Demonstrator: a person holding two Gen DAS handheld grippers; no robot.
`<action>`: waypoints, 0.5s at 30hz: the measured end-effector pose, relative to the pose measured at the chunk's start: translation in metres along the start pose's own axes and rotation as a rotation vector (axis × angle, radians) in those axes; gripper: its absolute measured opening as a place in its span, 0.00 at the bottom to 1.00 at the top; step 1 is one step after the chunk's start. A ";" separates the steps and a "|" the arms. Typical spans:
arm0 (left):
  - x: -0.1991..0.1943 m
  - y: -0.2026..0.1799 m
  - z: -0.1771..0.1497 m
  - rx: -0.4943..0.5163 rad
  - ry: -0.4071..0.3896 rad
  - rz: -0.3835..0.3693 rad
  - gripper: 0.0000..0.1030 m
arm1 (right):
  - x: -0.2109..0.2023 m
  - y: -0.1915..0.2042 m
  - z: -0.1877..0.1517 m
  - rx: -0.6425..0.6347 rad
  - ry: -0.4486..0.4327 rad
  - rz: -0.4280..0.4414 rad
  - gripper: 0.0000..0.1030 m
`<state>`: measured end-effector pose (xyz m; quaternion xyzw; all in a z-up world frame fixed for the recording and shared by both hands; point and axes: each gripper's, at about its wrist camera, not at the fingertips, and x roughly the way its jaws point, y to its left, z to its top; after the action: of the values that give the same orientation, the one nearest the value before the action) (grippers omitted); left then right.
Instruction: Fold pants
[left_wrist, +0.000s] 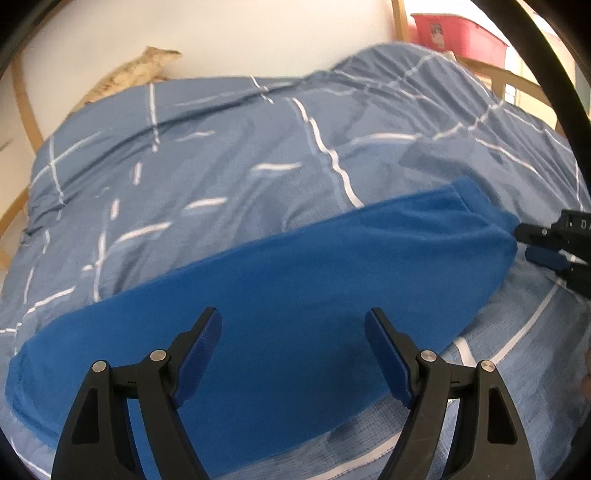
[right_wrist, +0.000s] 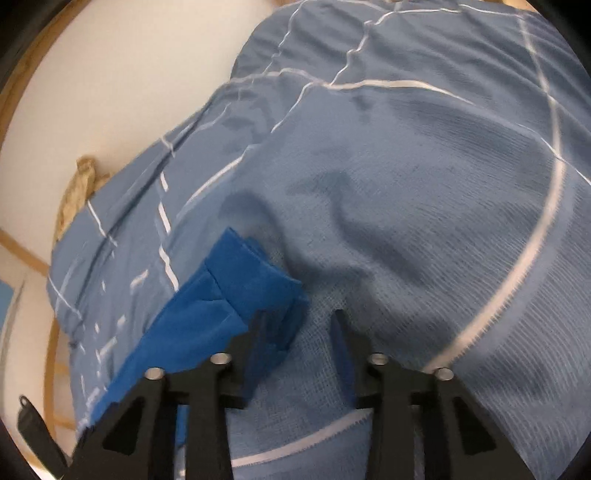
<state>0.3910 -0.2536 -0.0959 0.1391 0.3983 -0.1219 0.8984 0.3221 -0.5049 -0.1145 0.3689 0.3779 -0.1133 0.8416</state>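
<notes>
We have the blue pants (left_wrist: 295, 280) lying as a long folded strip across the bed's checked duvet (left_wrist: 221, 155), running lower left to middle right. Our left hand-held gripper (left_wrist: 293, 332) hovers released above the middle. Our right hand-held gripper (right_wrist: 299, 332) stands parted at the hem end, grasping nothing. Next, we judge, one end gets pinched and carried over.
</notes>
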 end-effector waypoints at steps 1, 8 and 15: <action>-0.002 0.000 0.000 -0.008 -0.004 0.007 0.77 | -0.001 -0.001 -0.001 0.004 -0.002 0.022 0.37; 0.002 -0.004 -0.001 0.006 0.014 0.036 0.77 | 0.016 -0.006 0.002 0.076 0.031 0.080 0.37; 0.020 0.007 -0.006 -0.056 0.080 0.003 0.77 | 0.029 0.003 0.002 0.046 0.045 0.111 0.37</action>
<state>0.4024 -0.2469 -0.1136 0.1194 0.4367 -0.1036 0.8856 0.3442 -0.5019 -0.1327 0.4111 0.3731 -0.0670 0.8291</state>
